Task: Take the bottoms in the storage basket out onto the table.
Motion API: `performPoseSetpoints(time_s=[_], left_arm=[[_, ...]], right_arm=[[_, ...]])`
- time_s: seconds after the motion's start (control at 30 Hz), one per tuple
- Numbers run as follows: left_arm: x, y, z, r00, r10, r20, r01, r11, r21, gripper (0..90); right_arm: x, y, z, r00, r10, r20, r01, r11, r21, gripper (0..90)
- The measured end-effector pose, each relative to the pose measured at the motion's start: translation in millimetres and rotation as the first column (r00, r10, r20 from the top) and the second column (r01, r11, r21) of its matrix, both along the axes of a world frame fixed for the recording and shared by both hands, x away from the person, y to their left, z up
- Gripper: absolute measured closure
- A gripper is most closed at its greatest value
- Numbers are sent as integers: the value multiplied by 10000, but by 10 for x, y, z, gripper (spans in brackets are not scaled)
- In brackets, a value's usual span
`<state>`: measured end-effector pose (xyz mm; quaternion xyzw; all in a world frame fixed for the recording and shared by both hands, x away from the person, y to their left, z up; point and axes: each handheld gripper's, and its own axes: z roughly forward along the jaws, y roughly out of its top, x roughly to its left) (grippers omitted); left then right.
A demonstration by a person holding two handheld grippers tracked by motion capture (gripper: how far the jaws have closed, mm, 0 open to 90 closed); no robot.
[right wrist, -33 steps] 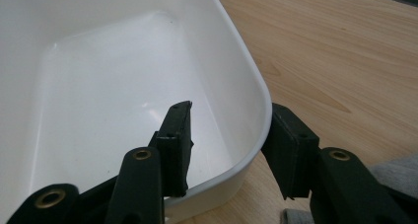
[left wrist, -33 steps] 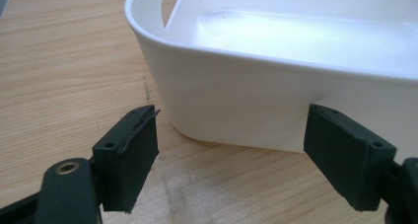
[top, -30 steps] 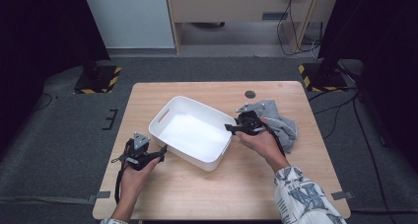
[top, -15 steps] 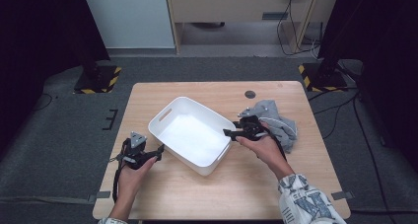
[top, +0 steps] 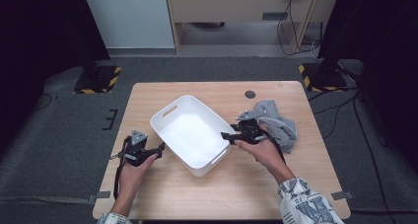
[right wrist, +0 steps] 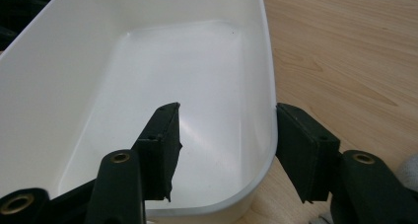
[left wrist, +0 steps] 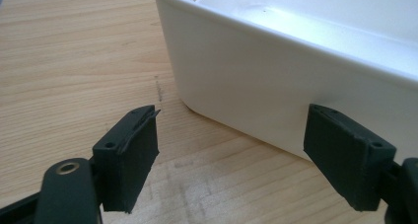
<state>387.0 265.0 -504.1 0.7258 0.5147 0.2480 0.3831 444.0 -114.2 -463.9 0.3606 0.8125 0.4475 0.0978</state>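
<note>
1. A white rectangular plastic tub (top: 190, 135) with slotted handles is seen set askew mid-table on the light wooden table (top: 236, 184)
2. The right gripper (top: 227, 135) is held wide open, one jaw inside the tub's wall, one outside, nothing clamped
3. The left gripper (top: 160, 147) is spread wide, empty, just beside the tub's near wall
4. A crumpled grey cloth (top: 276, 123) is seen right of the tub

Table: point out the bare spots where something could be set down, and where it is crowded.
Bare wood on the table lies along the near edge between the two forearms, in the far left corner beyond the white plastic bin, and along the far edge left of the small dark disc. The right side is crowded: grey cloth beside the right hand-held gripper, whose jaws straddle the bin's wall.
</note>
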Motion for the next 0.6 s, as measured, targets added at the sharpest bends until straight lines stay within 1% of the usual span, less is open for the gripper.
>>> performPoseSetpoints(time_s=[0.1, 0.13, 0.2, 0.43, 0.53, 0.6], left_arm=[[11, 1, -6, 10000, 37, 10, -37, 10000, -32, 195], [11, 1, -6, 10000, 37, 10, -37, 10000, -32, 195], [12, 3, -6, 10000, 50, 16, -50, 10000, -24, 195], [-5, 24, 8, 9999, 86, 86, -85, 9999, -65, 189], [-9, 28, 10, 10000, 66, 72, -66, 10000, -7, 187], [-18, 32, 13, 9999, 69, 80, -70, 9999, 121, 187]], right_arm=[[-9, -14, -4, 10000, 15, 34, -16, 10000, 56, 437], [-15, -18, -4, 10000, 4, -60, -3, 9999, 115, 437], [-24, -21, -9, 10000, -25, -44, 26, 9998, 186, 435], [-65, -12, -14, 10000, 70, -50, -69, 9996, 271, 429], [-69, -11, -10, 10000, 74, -59, -71, 9994, 341, 430], [-57, -13, 7, 9999, 110, 64, -113, 9991, 414, 423]])
